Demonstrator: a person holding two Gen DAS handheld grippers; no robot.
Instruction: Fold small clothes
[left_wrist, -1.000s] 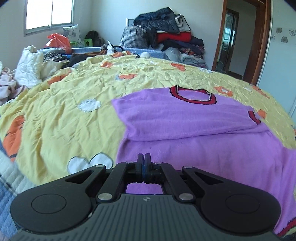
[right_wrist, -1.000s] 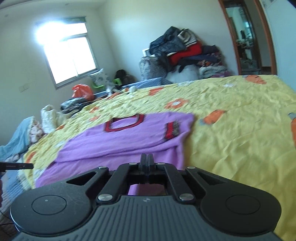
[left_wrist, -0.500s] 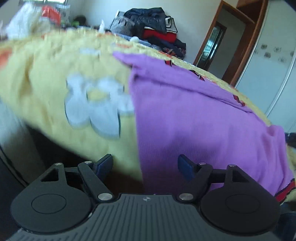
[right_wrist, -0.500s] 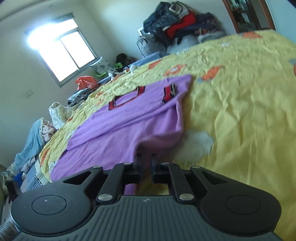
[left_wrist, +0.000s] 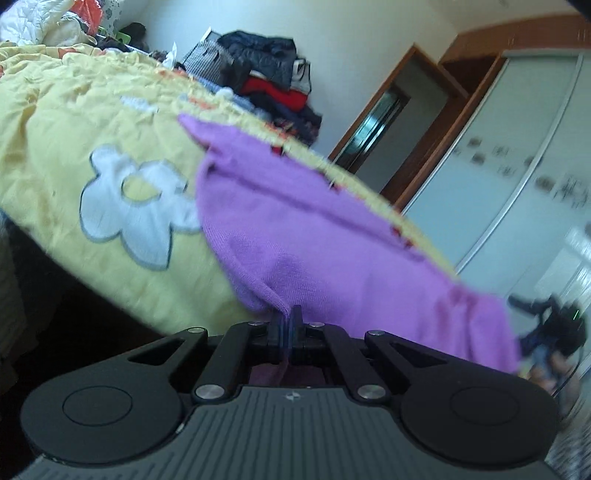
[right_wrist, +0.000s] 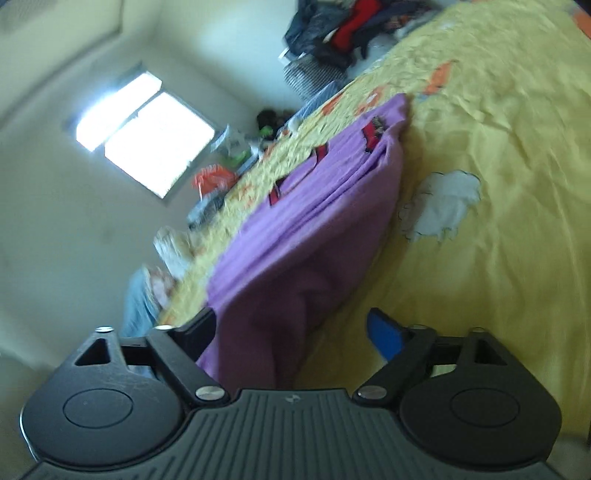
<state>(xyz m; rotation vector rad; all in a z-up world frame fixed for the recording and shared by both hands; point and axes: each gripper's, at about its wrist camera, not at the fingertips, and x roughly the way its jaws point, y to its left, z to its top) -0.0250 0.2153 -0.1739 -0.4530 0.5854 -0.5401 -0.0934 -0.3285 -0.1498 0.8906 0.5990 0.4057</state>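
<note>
Your left tongs (left_wrist: 285, 321) pinch the purple jumper (left_wrist: 332, 251) hem. Your right tongs (right_wrist: 295, 332) are opening wide around the other corner; close squarely before lifting.

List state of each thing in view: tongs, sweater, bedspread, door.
Left tongs: shut on the purple sweater's hem.
Right tongs: opening, sweater edge between them, not pressed.
Purple sweater: on the bed, sleeves folded in.
Yellow bedspread: wrinkled.
Door: open.
</note>
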